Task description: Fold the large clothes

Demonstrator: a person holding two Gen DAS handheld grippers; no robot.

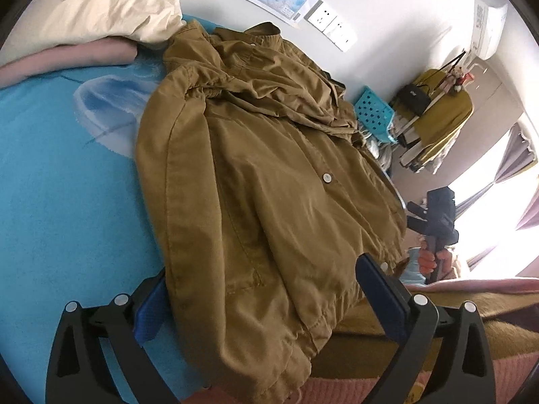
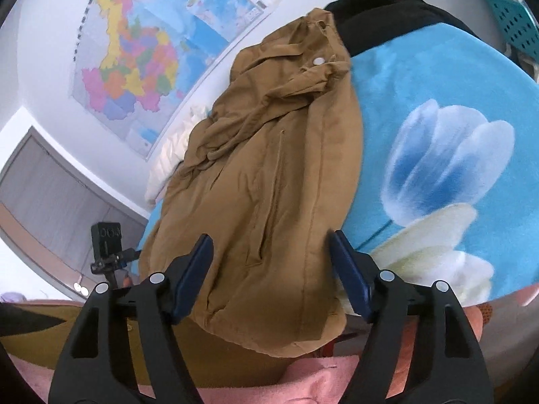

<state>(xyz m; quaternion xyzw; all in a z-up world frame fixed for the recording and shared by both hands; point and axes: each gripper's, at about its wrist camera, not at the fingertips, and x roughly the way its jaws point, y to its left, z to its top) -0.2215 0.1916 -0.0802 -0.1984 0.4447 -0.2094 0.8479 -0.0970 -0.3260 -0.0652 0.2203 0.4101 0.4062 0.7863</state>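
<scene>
An olive-brown jacket (image 1: 256, 175) lies on a bed with a blue flowered sheet (image 1: 50, 185), collar away from me, its sleeves folded in over the chest. Its hem hangs at the near bed edge. My left gripper (image 1: 266, 289) is open, its blue-padded fingers straddling the hem's left part. In the right wrist view the jacket (image 2: 269, 175) looks narrow and folded lengthwise. My right gripper (image 2: 273, 266) is open, its fingers on either side of the jacket's near end, holding nothing.
A cream duvet (image 1: 111, 6) and a pink blanket (image 1: 67, 57) lie at the bed's head. A black garment (image 2: 387, 10) lies beyond the jacket. Maps (image 2: 134, 50) hang on the wall. A blue basket (image 1: 374, 111) and a clothes rack (image 1: 438, 111) stand to the right.
</scene>
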